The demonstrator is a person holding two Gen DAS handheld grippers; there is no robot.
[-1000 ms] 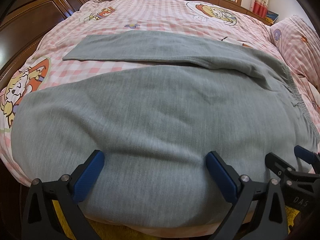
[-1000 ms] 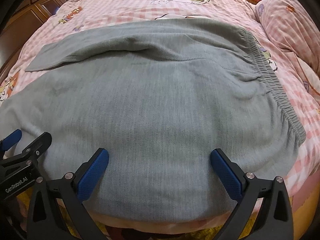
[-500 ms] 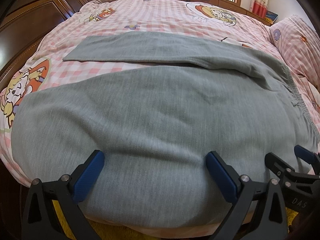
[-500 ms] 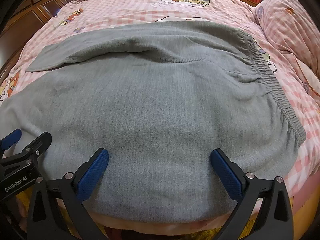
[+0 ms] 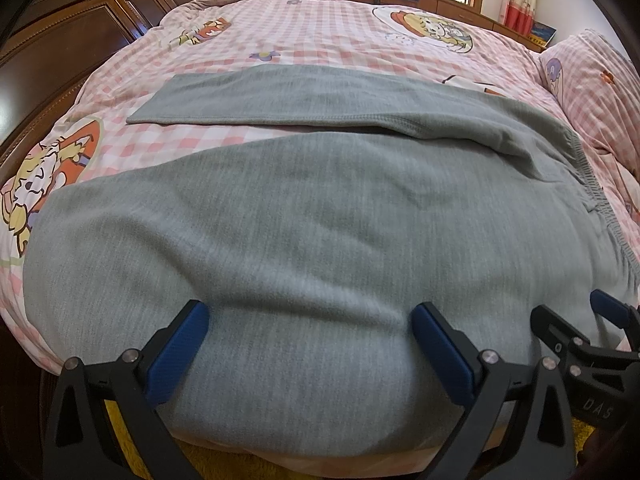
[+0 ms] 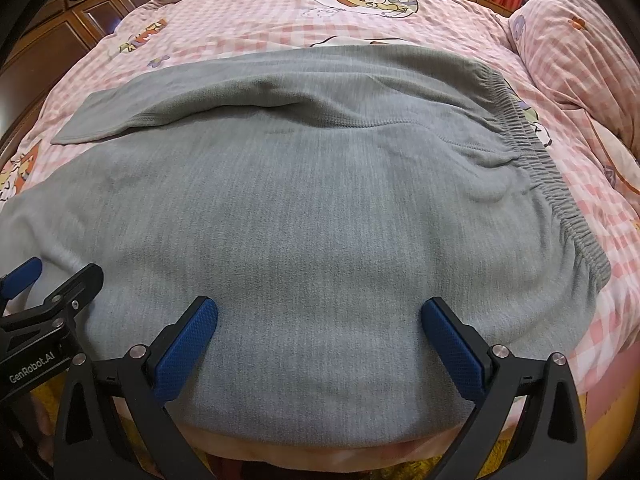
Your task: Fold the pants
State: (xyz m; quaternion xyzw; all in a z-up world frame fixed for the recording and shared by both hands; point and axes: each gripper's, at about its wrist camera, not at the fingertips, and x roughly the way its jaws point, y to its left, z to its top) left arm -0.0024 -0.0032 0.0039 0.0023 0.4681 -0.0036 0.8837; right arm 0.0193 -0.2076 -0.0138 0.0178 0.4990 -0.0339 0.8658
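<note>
Both grippers are being held spread at the near edge of the pants, whose long axis is running left to right.

The grey pants are being seen flat on the pink checked bedspread, waistband to the right, leg ends to the left, the far leg splayed away. The left gripper and the right gripper are being poised side by side over the near leg, jaws wide apart, nothing pinched. The waistband is judged nearer the right gripper, the leg ends nearer the left; a lengthwise fold is judged to be coming.
</note>
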